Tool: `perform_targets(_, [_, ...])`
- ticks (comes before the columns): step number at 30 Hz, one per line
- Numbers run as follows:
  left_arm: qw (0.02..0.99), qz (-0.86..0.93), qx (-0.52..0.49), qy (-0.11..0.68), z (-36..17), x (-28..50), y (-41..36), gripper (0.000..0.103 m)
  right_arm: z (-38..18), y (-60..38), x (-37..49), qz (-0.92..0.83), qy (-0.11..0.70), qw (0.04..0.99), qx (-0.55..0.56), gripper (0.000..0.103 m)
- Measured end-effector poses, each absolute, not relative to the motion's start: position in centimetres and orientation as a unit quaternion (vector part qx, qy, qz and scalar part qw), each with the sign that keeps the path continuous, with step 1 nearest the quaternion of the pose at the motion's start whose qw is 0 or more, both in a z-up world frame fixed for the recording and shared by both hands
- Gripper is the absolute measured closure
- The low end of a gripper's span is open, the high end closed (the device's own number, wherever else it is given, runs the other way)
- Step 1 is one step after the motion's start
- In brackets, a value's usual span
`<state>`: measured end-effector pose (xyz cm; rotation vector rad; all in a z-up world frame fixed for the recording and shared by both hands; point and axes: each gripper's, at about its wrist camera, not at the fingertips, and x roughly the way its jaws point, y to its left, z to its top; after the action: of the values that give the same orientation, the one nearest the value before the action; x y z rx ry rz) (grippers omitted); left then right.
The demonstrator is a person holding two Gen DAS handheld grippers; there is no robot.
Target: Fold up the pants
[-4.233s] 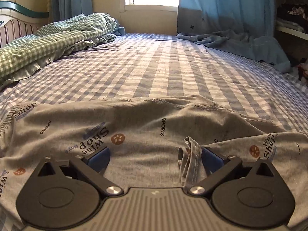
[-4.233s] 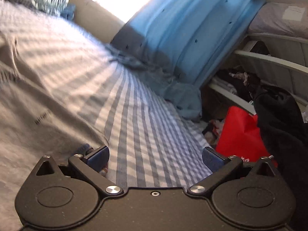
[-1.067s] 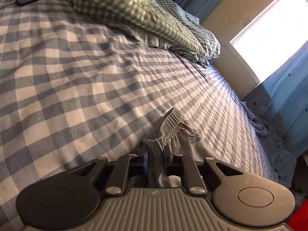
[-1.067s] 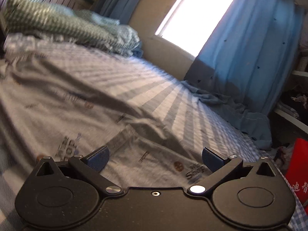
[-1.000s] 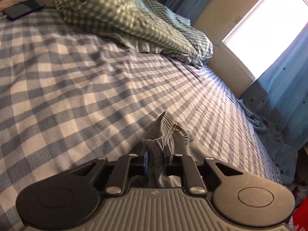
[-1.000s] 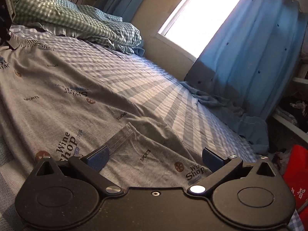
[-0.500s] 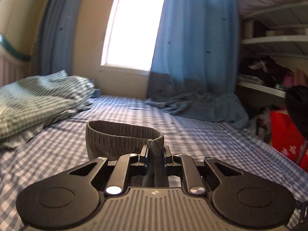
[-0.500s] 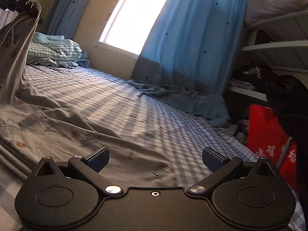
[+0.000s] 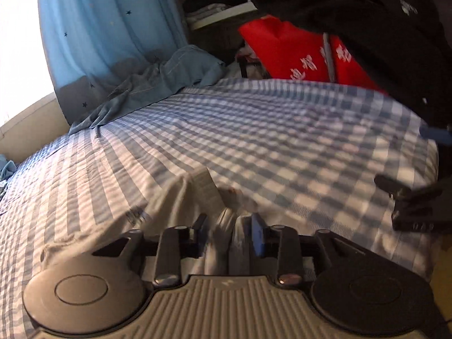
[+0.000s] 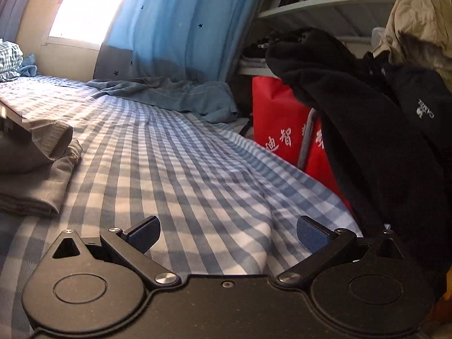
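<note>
Pinching bunched grey pants [image 9: 180, 197] w/ left gripper [image 9: 229, 233]; right gripper [image 10: 228, 233] spread wide, holding nothing, over checked bedsheet [image 10: 175, 169], pants to its left.

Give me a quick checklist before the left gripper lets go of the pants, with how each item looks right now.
1. Left gripper has the grey pants between its fingers: ok.
2. Fingers fully clamped on the fabric: cannot tell, they stand slightly apart and the view is blurred.
3. Pants lie doubled over on the checked bed sheet: ok, layers show stacked in the right wrist view.
4. Right gripper open and holding nothing: ok.
5. Right gripper off the pants: ok, only sheet lies between its fingers.
6. Fold edges line up evenly: cannot tell.
</note>
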<state>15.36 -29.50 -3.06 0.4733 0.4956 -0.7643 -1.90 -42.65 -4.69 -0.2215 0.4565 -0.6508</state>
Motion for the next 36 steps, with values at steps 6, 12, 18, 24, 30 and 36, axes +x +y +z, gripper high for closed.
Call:
perform_targets(6, [0.886, -0.344, 0.243, 0.194, -3.1, 12.8, -25.6, 0.032, -3.5, -41.3, -0.6, -0.234, 0.211, 0.946, -0.079, 0.001])
perform_targets(12, [0.882, -0.334, 0.243, 0.225, -3.4, 12.8, -22.2, 0.033, -1.3, -40.5, 4.2, -0.053, 0.206, 0.977, 0.03, 0.001])
perform_targets(18, [0.874, -0.348, 0.256, 0.222, -4.0, 11.5, -22.2, 0.047, -1.3, -40.0, 11.0, 0.048, 0.239, 0.968, 0.059, 0.012])
perform_targets(24, [0.876, -0.335, 0.261, 0.226, -4.6, 11.3, -23.4, 0.088, -1.6, -42.6, 15.2, 0.046, 0.26, 0.951, 0.158, 0.062])
perform_targets(30, [0.877, -0.336, 0.257, 0.226, -4.4, 11.3, -23.3, 0.098, -2.7, -42.9, 15.5, 0.058, 0.28, 0.937, 0.2, 0.095])
perform_targets(36, [0.89, -0.334, 0.233, 0.206, -2.6, 10.8, -22.7, 0.1, -0.2, -43.3, 14.4, 0.051, 0.249, 0.947, 0.197, 0.1])
